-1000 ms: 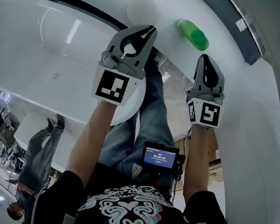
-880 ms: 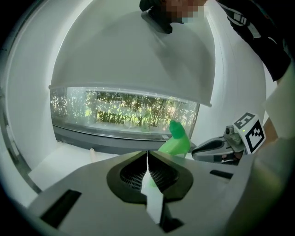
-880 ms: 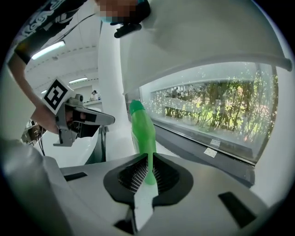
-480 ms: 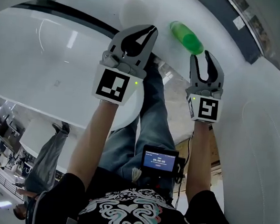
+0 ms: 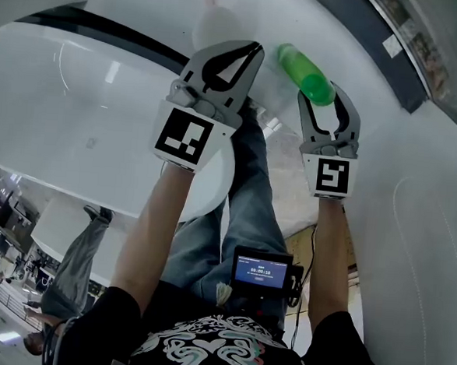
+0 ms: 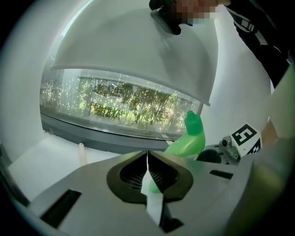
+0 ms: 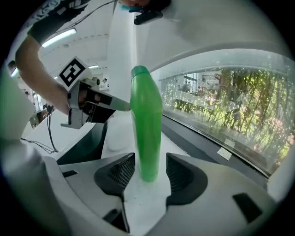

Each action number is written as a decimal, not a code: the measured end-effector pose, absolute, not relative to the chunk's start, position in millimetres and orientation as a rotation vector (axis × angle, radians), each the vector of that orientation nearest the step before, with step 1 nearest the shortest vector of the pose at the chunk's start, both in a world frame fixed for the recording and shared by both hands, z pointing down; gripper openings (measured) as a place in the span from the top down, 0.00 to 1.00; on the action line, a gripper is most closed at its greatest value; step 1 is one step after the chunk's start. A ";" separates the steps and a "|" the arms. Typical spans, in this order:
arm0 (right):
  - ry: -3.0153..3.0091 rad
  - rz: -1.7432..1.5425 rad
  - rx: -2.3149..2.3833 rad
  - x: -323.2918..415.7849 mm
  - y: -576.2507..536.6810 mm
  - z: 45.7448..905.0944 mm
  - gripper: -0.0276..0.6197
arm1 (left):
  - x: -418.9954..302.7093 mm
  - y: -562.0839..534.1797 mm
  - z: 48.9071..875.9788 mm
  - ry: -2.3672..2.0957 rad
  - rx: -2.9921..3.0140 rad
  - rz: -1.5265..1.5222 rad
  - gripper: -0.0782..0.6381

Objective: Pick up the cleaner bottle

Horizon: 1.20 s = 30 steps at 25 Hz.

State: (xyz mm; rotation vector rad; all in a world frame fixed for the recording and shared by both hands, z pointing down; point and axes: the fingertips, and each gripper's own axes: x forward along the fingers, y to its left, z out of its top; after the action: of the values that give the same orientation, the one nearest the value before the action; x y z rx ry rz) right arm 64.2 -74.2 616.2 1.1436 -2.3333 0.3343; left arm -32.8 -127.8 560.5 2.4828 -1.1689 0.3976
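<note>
The cleaner bottle point(image 5: 306, 72) is slim and bright green, and stands on a white ledge point(image 5: 418, 152) by a window. In the right gripper view the bottle point(image 7: 146, 133) rises upright between the jaws of my right gripper point(image 7: 150, 168). Those jaws have just been opening, and a gap shows on each side of the bottle, so the pads do not press on it. In the head view my right gripper point(image 5: 326, 95) reaches around the bottle's near end. My left gripper point(image 5: 251, 53) is shut with nothing in it, just left of the bottle point(image 6: 189, 140).
A round white object point(image 5: 216, 25) sits beyond the left gripper. A dark sill and a curved window with greenery point(image 6: 124, 99) run behind the ledge. A small device with a lit screen point(image 5: 260, 270) hangs at the person's waist. Another person point(image 5: 74, 276) stands at lower left.
The right gripper's jaws went from shut to wide open and moved forward around the green bottle. The left gripper shifted slightly forward and stayed shut.
</note>
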 end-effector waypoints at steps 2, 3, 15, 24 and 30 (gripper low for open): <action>-2.368 0.300 1.134 57.2 -80.3 615.6 0.64 | -29.3 -128.9 562.9 -1.143 2.508 0.419 0.86; -2.375 0.298 1.130 55.2 -82.1 616.3 0.63 | -27.2 -129.3 563.7 -1.132 2.520 0.426 0.86; -2.357 0.252 0.994 46.9 -90.3 636.6 0.62 | -8.8 -133.8 574.5 -1.044 2.557 0.436 0.86; -2.394 0.159 0.857 33.1 -98.6 645.9 0.62 | 3.7 -135.2 583.8 -0.991 2.561 0.445 0.86; -2.410 0.166 0.837 27.0 -101.2 650.6 0.62 | 3.9 -137.8 586.7 -0.981 2.561 0.448 0.86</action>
State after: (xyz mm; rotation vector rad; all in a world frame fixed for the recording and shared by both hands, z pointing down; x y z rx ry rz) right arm 27.0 -101.2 650.6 0.8370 -2.4103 0.1665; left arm 3.9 -137.8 586.7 2.5609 -0.9809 0.4477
